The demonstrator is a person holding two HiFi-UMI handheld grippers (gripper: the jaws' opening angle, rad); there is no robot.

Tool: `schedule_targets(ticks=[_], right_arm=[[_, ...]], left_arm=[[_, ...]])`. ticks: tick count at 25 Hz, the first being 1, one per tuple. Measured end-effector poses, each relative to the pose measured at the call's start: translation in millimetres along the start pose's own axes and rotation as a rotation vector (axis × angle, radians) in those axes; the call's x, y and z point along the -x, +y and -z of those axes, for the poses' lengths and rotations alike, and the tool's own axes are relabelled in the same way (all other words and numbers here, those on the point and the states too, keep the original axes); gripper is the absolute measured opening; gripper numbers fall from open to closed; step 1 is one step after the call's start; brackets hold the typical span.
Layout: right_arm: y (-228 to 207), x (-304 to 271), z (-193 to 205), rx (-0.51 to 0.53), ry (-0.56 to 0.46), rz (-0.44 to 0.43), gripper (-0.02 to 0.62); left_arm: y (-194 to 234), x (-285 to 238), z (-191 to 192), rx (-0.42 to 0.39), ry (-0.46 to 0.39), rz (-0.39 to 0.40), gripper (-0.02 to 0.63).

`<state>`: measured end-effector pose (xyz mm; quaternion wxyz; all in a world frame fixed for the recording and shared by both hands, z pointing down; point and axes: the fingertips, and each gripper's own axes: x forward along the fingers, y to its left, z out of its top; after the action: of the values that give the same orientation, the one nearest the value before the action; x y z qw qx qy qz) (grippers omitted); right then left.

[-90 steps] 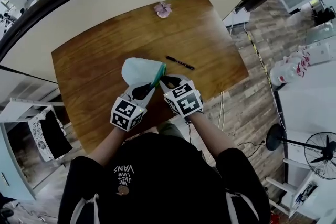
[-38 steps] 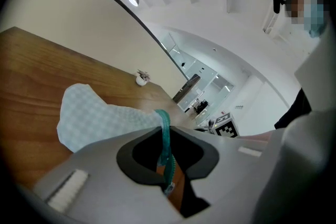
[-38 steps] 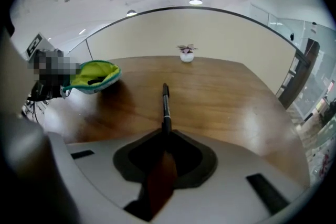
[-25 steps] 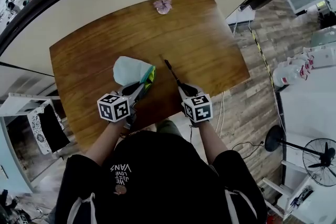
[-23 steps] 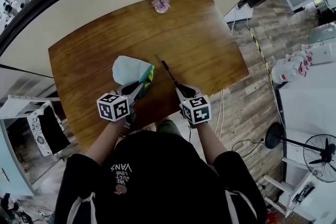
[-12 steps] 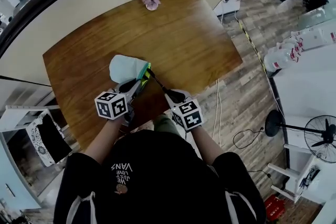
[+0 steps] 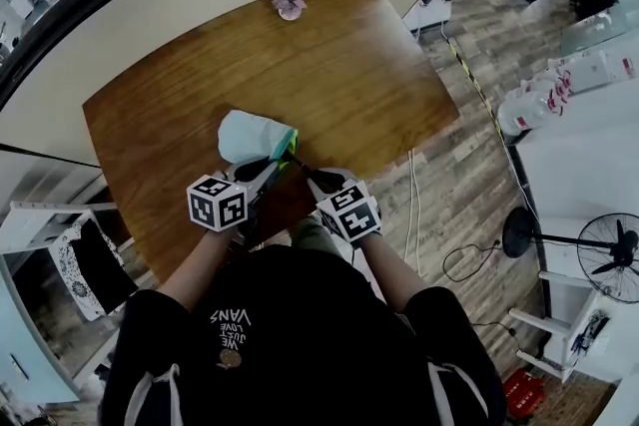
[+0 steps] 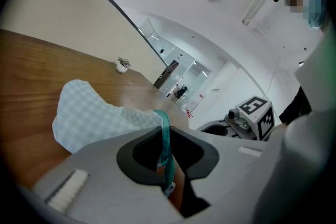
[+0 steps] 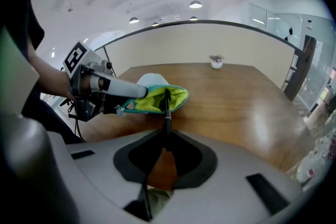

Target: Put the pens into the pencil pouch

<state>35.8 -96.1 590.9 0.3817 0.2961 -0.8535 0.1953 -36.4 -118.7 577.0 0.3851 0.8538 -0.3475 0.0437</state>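
Observation:
A pale blue checked pouch (image 7: pixel 248 135) lies on the wooden table (image 7: pixel 349 85), its teal-edged mouth open and showing yellow-green lining (image 9: pixel 149 99). My left gripper (image 7: pixel 264 171) is shut on the teal zipper edge (image 8: pixel 166 144) and lifts that side of the mouth. My right gripper (image 7: pixel 313 179) is shut on a black pen (image 9: pixel 167 110). The pen points away from me, and its far end reaches into the pouch mouth (image 7: pixel 291 157). From the right gripper view, the left gripper (image 9: pixel 107 86) comes in from the left onto the pouch (image 9: pixel 157 96).
A small pink flower ornament (image 7: pixel 289 4) stands at the table's far edge. A white chair (image 7: pixel 60 244) is on the floor to the left, and a fan (image 7: pixel 611 269) and white furniture to the right. The person's dark-clothed body fills the near part of the head view.
The pen lay on the table in the earliest frame. Over the last second the right gripper has carried it left until its tip reached the pouch mouth. The left gripper kept its hold.

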Motion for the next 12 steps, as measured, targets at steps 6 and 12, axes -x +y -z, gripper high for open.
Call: schedule_targets(ticks=[6,12], right_arm=[[-5.6,-2.7,-26.6,0.06,0.019,-0.023,0.067],[-11.0,-5.6,-52.2,0.124,0.035,-0.047,0.067]], left_arm=[[-18.8,-4.7,2.9,-0.021,0.033,0.087,0.049],[-35.8,-7.5,-3.1,0.009,0.007,0.155,0.049]])
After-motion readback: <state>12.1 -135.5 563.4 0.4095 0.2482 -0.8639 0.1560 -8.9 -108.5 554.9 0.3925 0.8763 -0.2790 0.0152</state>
